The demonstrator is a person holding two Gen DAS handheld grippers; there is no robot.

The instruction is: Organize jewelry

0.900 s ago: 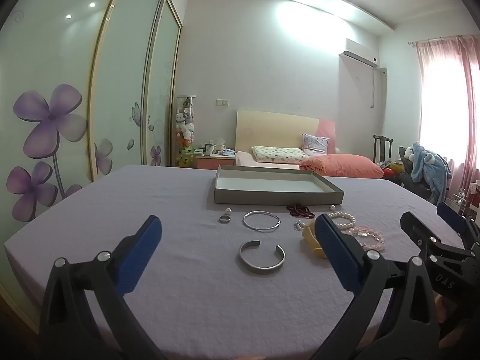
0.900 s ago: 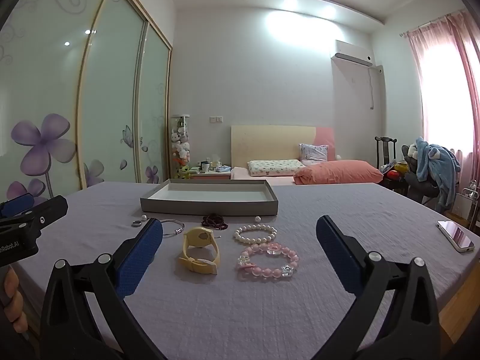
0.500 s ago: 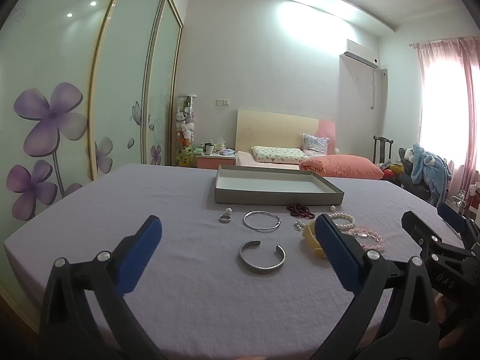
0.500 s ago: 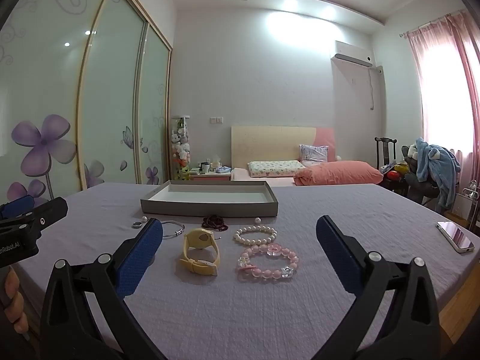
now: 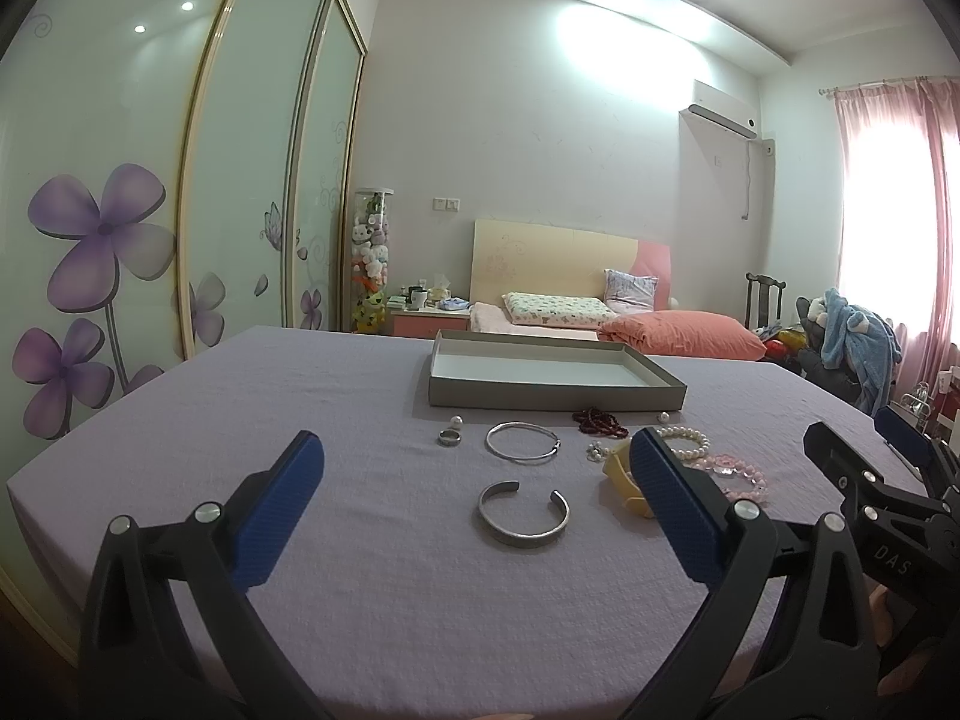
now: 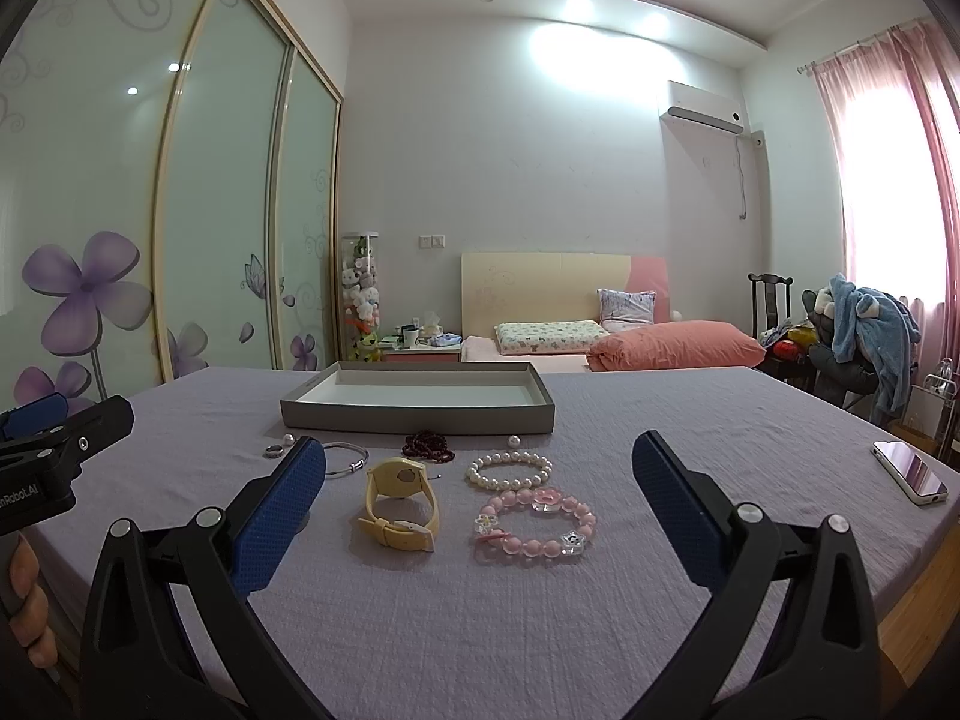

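Jewelry lies on a lilac-covered table [image 5: 336, 540] in front of an empty grey tray [image 5: 552, 402] [image 6: 420, 414]. In the left wrist view I see a silver cuff [image 5: 523, 511], a thin silver bangle [image 5: 521, 442], a ring [image 5: 449, 437], dark red beads [image 5: 600, 422] and a pearl bracelet [image 5: 684, 438]. In the right wrist view I see a yellow watch [image 6: 401, 501], a pearl bracelet [image 6: 509, 471] and a pink bead bracelet [image 6: 534, 522]. My left gripper [image 5: 474, 504] is open and empty short of the cuff. My right gripper [image 6: 480, 504] is open and empty, near the watch and pink bracelet.
A phone [image 6: 909, 471] lies near the table's right edge. Two loose pearls [image 5: 457, 420] [image 6: 513, 441] sit by the tray's front. A bed with pillows [image 6: 600, 342], a wardrobe with flower doors [image 6: 180, 210] and a chair with clothes [image 6: 864, 324] stand behind.
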